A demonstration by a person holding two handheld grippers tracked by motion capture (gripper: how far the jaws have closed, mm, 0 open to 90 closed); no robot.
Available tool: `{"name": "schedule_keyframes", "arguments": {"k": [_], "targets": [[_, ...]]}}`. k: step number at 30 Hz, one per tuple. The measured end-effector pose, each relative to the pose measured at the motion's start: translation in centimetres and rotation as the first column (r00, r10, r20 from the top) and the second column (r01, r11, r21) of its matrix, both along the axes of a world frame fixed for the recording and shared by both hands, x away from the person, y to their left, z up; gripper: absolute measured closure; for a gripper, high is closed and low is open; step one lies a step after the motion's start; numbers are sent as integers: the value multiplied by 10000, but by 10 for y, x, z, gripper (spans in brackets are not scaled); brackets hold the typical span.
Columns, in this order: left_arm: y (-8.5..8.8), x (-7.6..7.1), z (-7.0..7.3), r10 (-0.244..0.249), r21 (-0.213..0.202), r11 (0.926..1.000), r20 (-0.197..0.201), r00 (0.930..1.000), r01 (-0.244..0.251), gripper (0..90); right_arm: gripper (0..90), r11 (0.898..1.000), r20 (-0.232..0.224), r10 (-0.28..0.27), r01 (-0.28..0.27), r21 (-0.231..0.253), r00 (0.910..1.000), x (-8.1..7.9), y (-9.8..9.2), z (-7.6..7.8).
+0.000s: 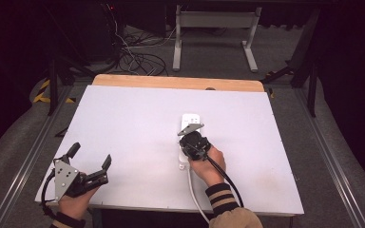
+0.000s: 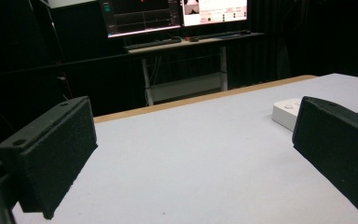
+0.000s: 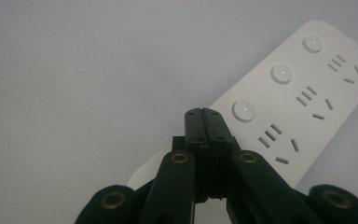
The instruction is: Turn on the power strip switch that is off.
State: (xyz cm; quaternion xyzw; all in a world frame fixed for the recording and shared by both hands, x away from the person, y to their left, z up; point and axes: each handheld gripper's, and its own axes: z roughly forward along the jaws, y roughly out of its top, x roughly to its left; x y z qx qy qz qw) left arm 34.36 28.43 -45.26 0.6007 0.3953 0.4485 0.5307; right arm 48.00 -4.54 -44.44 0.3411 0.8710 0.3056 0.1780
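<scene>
right gripper point(image 3: 203, 112) sits low over the white power strip point(image 3: 303, 100), which lies right of the middle of the white desk point(image 1: 133, 133), its cable running to the near edge; jaws pressed together with nothing between them, tips just beside the nearest of three round switch buttons point(image 3: 244, 109). judging by this, the work is at the pressing stage: tip lined up but not on the button, and whether any switch is already pressed cannot be told. left gripper point(image 1: 89, 159) idles at the near left corner, jaws wide, holding nothing, well apart from the strip.

Overhead plus two low tool-mounted views
</scene>
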Motion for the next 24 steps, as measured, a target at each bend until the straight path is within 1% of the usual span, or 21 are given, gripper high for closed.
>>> {"name": "schedule_keyframes", "arguments": {"k": [1, 2, 4, 7, 9, 10, 11, 12, 13, 16, 17, 20, 24], "targets": [[0, 0, 0, -4, 38, 10000, -21, 10000, 4, 3, 900, 10000, 0, 0, 0, 0, 10000, 0, 0, 0], [0, 0, 0, 2, 58, 10000, -45, 10000, -1, 3, 900, 10000, -103, 29, -29, -84, 9999, 1, 1, -2], [0, 0, 0, 18, 38, 10000, -34, 10000, -18, 3, 900, 9999, -108, 15, -17, -108, 9999, 1, 1, -2], [0, 0, 0, 36, 38, 10000, -16, 10000, -36, 3, 900, 10000, -166, -47, 47, -10, 9999, 1, 0, -3], [0, 0, 0, 45, 35, 10000, -30, 10000, -45, 3, 900, 9995, -42, -320, 320, 0, 9995, 0, 2, -5], [0, 0, 0, 47, 10, 10000, -24, 10000, -47, 3, 900, 9993, 16, -372, 372, -106, 9993, -1, 3, -6], [0, 0, 0, 40, 6, 10000, -28, 10000, -40, 3, 900, 9993, 16, -372, 372, -106, 9993, -1, 3, -6], [0, 0, 0, 40, -2, 10000, -32, 10000, -40, 3, 900, 9991, 64, -358, 360, -219, 9993, -2, 4, -5], [0, 0, 0, 60, 9, 10000, -39, 10000, -60, 3, 900, 9985, 15, -459, 459, -301, 9989, -2, 6, -5], [1, 0, 0, 71, -54, 10000, -46, 10000, -71, 3, 900, 9982, 20, -483, 484, -341, 9988, -2, 7, -5], [1, 0, 0, 75, -49, 10000, -54, 10000, -76, 3, 900, 9976, 111, -539, 543, -419, 9985, -4, 8, -5], [1, 0, 0, 77, -40, 10000, -60, 10000, -78, 4, 900, 9968, 192, -626, 634, -494, 9979, -4, 9, -6], [1, -1, 0, 91, -7, 10000, -53, 9999, -92, 4, 900, 9959, 134, -790, 795, -436, 9968, -4, 9, -6]]}}
